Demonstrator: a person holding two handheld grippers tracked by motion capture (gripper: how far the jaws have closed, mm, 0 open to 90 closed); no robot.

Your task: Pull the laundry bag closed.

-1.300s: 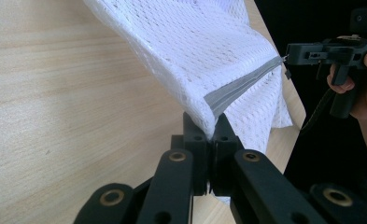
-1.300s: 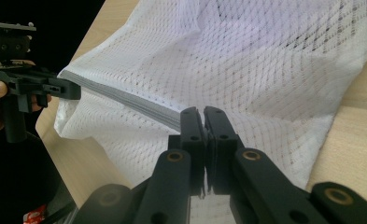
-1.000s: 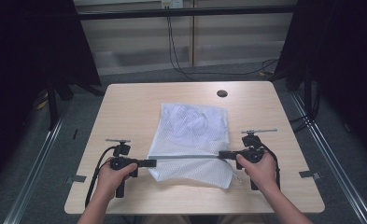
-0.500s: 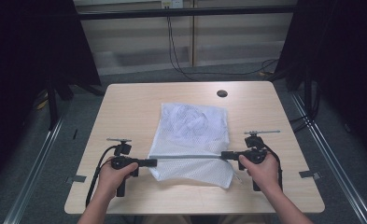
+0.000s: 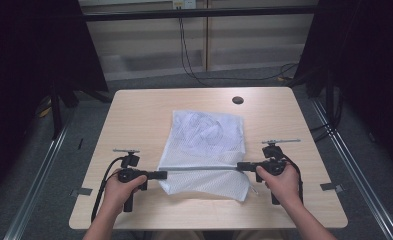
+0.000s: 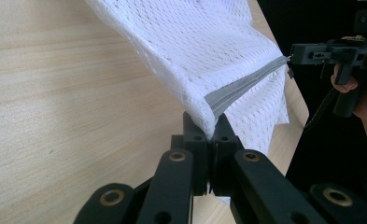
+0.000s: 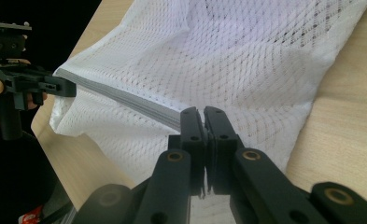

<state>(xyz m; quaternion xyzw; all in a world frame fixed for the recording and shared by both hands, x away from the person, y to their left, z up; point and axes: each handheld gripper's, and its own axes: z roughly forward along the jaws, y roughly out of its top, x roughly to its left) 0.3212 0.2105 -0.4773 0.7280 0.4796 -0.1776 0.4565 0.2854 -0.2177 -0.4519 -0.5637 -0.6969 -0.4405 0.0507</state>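
Observation:
A white mesh laundry bag (image 5: 209, 140) lies on the wooden table (image 5: 139, 115), its near end lifted and stretched between the two grippers. A grey zipper band (image 5: 201, 168) runs taut across it. My left gripper (image 5: 165, 175) is shut on the left end of the band; in the left gripper view the mesh bag (image 6: 204, 51) and grey band (image 6: 242, 88) are pinched at the left gripper (image 6: 213, 130). My right gripper (image 5: 240, 165) is shut on the right end; the right gripper view has the right gripper (image 7: 203, 116) clamped on the grey band (image 7: 120, 98) of the mesh bag (image 7: 237, 56).
A small dark round hole (image 5: 237, 100) sits near the table's far edge. Black frame poles and cables stand beyond the table. Bare wood lies left and right of the bag.
The right gripper has drawn slightly right and nearer, pulling the grey band tauter. The left gripper has held its place.

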